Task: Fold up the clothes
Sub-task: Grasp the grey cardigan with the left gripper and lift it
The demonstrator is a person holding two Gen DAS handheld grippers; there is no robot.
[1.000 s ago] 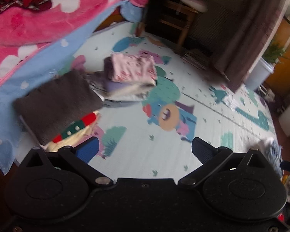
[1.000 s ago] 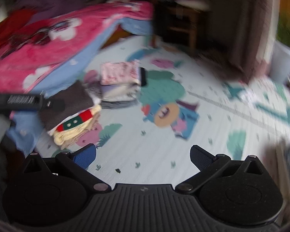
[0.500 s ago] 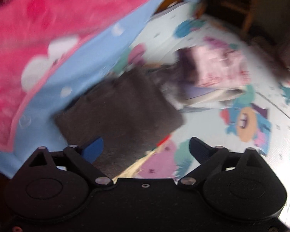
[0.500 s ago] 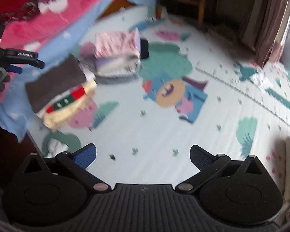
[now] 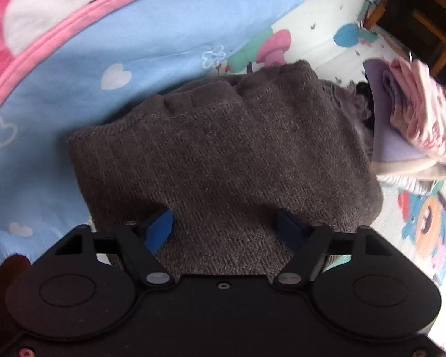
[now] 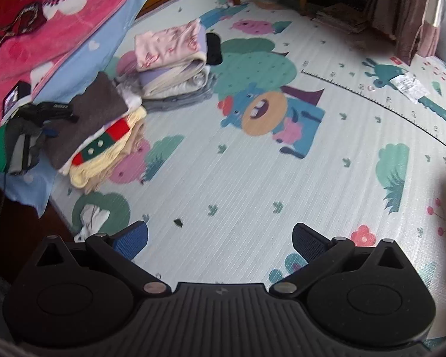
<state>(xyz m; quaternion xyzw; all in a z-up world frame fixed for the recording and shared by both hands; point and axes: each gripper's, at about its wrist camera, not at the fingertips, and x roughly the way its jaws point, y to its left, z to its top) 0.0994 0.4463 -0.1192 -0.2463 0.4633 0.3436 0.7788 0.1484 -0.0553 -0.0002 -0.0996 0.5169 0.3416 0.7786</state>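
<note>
A folded dark brown knit sweater [image 5: 223, 160] lies on top of a stack with a cream, red and green garment [image 6: 110, 145] under it. My left gripper [image 5: 224, 226] is open, its fingers spread just over the sweater's near edge; it shows from outside in the right wrist view [image 6: 44, 113]. A second stack topped by a pink printed garment [image 6: 169, 44] stands beside it, also in the left wrist view [image 5: 422, 113]. My right gripper [image 6: 220, 238] is open and empty above the bare play mat [image 6: 252, 178].
A pink and blue blanket [image 5: 119, 38] hangs from the bed at the left, right behind the sweater. A small white cloth [image 6: 92, 220] lies on the mat's near left. A white paper [image 6: 407, 84], chair legs and a curtain are at the far side.
My left gripper has moved left and down, close over the brown sweater. My right gripper has drawn back and risen, so more of the mat shows. Both stayed open.
</note>
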